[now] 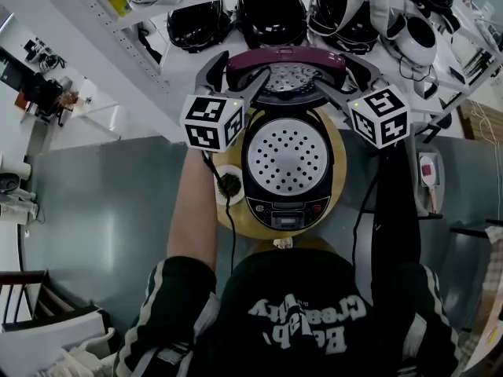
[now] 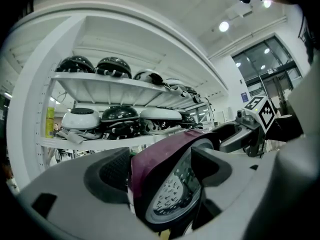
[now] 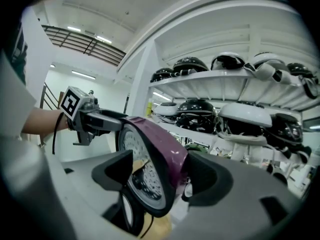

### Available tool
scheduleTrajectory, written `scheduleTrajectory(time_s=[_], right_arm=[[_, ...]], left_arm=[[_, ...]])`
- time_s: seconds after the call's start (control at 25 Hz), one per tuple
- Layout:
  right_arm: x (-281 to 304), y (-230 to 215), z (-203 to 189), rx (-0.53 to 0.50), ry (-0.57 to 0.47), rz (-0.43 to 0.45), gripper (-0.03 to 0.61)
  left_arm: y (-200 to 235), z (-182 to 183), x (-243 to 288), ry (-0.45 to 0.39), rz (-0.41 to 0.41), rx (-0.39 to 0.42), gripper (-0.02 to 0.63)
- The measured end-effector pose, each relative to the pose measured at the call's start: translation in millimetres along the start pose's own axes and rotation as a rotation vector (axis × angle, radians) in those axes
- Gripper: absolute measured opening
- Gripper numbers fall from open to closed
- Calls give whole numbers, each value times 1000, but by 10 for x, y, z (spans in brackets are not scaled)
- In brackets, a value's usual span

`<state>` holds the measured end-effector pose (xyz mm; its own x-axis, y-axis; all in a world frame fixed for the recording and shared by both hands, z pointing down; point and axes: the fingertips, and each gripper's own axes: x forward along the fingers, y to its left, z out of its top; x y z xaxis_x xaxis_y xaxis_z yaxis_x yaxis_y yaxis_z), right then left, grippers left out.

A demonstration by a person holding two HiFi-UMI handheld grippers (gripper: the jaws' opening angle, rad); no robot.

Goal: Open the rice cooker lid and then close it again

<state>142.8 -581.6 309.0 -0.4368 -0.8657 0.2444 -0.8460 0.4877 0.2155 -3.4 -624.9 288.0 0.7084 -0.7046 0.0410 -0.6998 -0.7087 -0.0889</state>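
Left gripper [image 1: 236, 74] and right gripper [image 1: 350, 74] are straddling the upright maroon plastic rice-cooker lid [image 1: 287, 58], jaws standing apart, unclamped (lid's lower edge hidden behind them).

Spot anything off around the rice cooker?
Nothing stands out. The rice cooker sits centred on the round table, its lid upright, with the left hand-held gripper and right hand-held gripper straddling its edges. No spill visible.

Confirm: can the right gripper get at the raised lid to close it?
Probably yes. The lid stands raised with its edge between the open jaws of the right gripper, and nothing blocks it. The left gripper straddles the opposite edge.
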Motion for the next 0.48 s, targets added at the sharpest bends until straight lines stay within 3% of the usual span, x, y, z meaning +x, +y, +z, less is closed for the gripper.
scheduleTrajectory(time_s=[0.48], right_arm=[[-297, 306, -41, 68, -38, 33, 396]], left_arm=[[-251, -41, -351, -32, -9, -49, 392]])
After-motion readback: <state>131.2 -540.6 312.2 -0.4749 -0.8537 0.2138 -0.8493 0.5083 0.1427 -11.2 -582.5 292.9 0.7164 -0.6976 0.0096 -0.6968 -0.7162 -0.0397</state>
